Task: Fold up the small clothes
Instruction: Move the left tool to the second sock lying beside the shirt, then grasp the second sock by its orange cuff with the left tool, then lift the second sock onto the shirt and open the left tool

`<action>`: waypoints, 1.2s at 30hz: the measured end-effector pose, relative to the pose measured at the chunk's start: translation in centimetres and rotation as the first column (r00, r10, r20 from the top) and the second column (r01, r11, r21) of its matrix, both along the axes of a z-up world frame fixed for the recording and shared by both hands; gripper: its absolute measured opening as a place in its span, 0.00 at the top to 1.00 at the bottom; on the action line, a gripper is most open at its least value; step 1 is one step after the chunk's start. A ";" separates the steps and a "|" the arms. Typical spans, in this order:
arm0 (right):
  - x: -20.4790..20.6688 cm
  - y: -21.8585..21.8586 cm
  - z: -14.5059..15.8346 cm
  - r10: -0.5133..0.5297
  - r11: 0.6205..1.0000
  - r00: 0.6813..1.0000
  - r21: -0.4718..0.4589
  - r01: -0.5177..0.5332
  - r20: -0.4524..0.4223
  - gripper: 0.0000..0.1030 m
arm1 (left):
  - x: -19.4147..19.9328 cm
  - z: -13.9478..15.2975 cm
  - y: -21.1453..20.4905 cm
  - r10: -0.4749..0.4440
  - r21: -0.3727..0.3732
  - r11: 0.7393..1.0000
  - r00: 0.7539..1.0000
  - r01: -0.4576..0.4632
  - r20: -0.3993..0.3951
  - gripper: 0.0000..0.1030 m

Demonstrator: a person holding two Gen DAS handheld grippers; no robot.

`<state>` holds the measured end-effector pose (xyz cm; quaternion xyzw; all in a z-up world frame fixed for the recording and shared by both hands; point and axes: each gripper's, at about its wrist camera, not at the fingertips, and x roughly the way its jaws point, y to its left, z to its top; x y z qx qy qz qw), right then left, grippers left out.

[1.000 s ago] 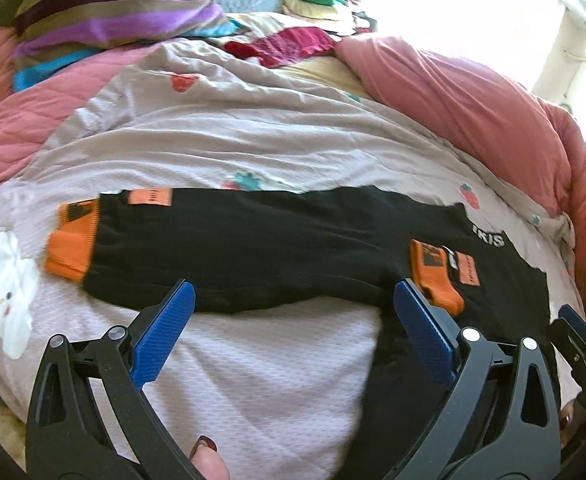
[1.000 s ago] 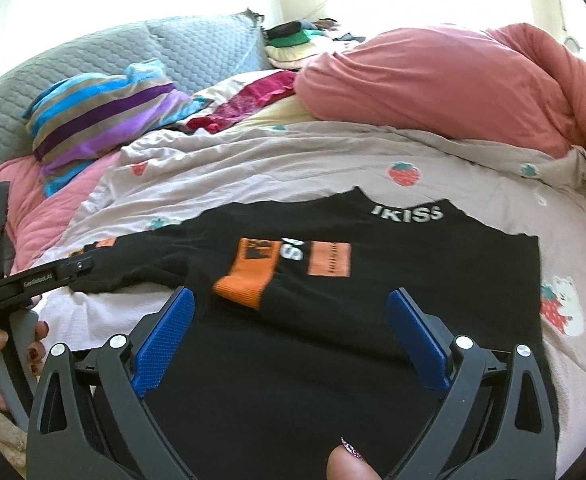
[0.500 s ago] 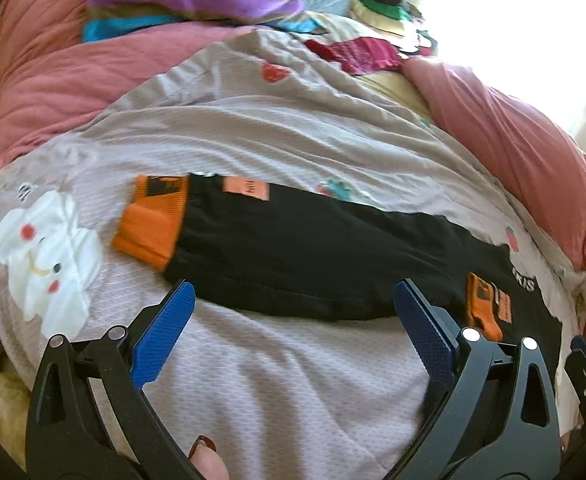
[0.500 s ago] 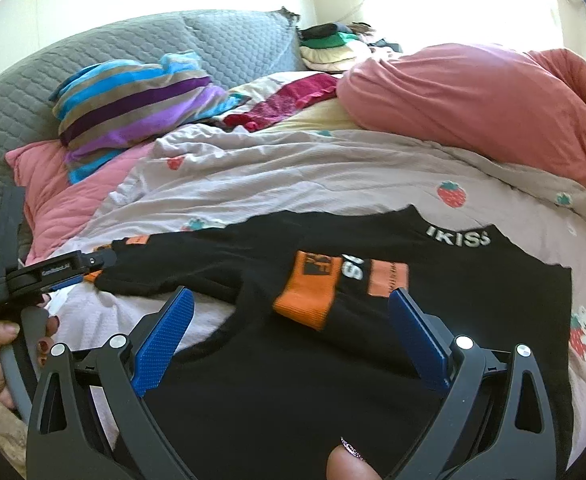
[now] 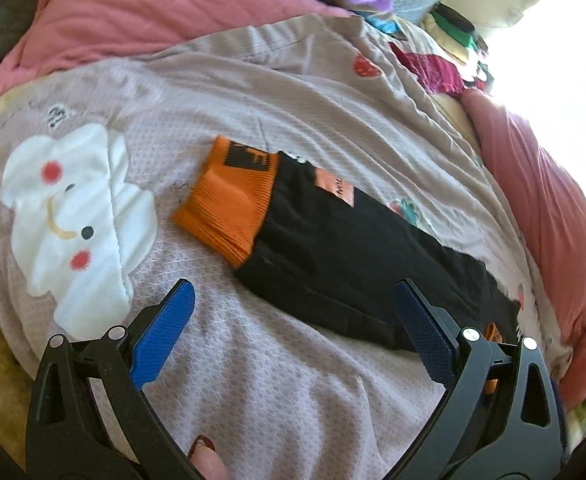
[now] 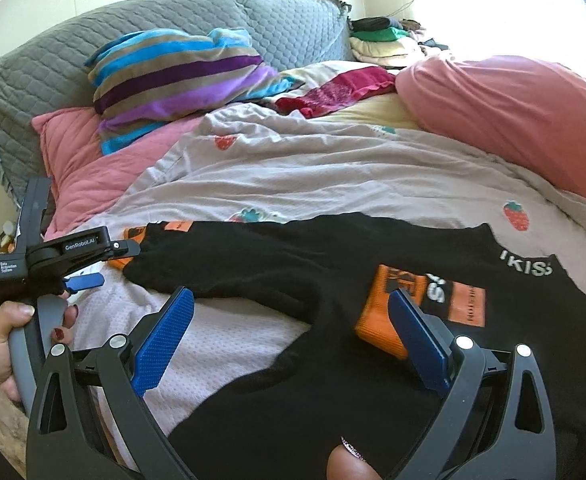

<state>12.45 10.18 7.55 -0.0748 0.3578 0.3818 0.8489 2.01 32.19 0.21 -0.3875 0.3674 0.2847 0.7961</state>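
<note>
**Hovering over a half-seen black top, both tools spread wide**

Lying flat on the bed's lilac quilt (image 6: 293, 168), the black top (image 6: 333, 380) is only partly in view: its lower hem runs off the bottom of the right wrist view, behind the right tool (image 6: 291, 336). White collar lettering is cut short, reading only as "KIS". One sleeve is folded across the chest, its orange cuff (image 6: 377, 320) half covered by the tool's right finger. The other sleeve (image 5: 353, 264) stretches out sideways over the quilt, ending in a second orange cuff (image 5: 229, 208).

The left tool (image 5: 295, 334) hangs above that outstretched sleeve, its blue pads far apart and gripping nothing; the right pad overlaps the sleeve's edge in the picture, though whether it touches cannot be told. The right tool is likewise wide open and empty. A hand (image 6: 9, 340) holding the left tool's grey handle shows at the far left, partly cropped. A fingertip intrudes at the bottom of each view. The window area beyond the pink duvet (image 6: 513, 120) is washed out by glare.
</note>
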 end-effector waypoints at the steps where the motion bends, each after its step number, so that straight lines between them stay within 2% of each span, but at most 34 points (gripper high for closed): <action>1: 0.0 0.2 -0.1 0.003 1.000 1.000 0.003 -0.003 -0.005 0.06 | -0.1 -0.2 0.3 0.021 -0.003 1.000 1.000 -0.021 -0.003 0.10; 3: 0.1 0.5 -0.2 0.007 1.000 1.000 0.008 -0.007 -0.012 0.06 | -0.3 -0.6 0.9 0.053 -0.015 0.998 0.999 -0.053 -0.007 0.11; 5: 0.1 0.8 -0.3 0.010 1.000 1.000 0.013 -0.010 -0.015 0.06 | -0.4 -0.8 1.3 0.080 -0.017 0.997 0.997 -0.080 -0.007 0.18; 9: 0.2 1.2 -0.6 0.012 1.000 1.000 0.023 -0.011 -0.023 0.06 | -0.2 -1.2 2.0 0.122 -0.002 0.993 0.992 -0.122 -0.024 0.39; 14: 0.1 1.8 -1.0 0.020 0.999 0.999 0.033 -0.019 -0.040 0.06 | 0.7 -1.8 3.7 0.183 -0.006 0.983 0.982 -0.184 -0.049 0.50; 16: 0.1 2.1 -1.1 0.021 0.999 0.999 0.031 -0.020 -0.039 0.06 | 1.0 -2.0 4.4 0.206 -0.006 0.978 0.977 -0.206 -0.053 0.66; 17: 0.2 2.1 -1.1 0.021 0.999 0.999 0.031 -0.020 -0.040 0.06 | 1.2 -2.1 4.7 0.210 -0.010 0.977 0.976 -0.211 -0.055 0.69; 19: 0.3 2.2 -1.1 0.017 0.999 0.999 0.036 -0.015 -0.042 0.06 | 1.5 -2.0 4.9 0.207 -0.003 0.978 0.977 -0.207 -0.051 0.92; 22: 0.5 2.0 -1.2 0.005 0.999 0.999 0.052 -0.002 -0.048 0.06 | 1.4 -1.3 4.5 0.183 0.007 0.983 0.983 -0.183 -0.014 0.93; 29: 0.9 0.4 -1.6 -0.038 0.995 0.995 0.090 0.046 -0.091 0.06 | 0.4 1.6 2.6 0.094 0.063 0.993 0.986 -0.103 0.137 0.94; 36: 1.4 -2.2 -1.9 -0.114 0.988 0.987 0.096 0.125 -0.113 0.06 | 1.2 3.8 -0.5 -0.020 0.172 0.985 0.982 -0.013 0.189 0.94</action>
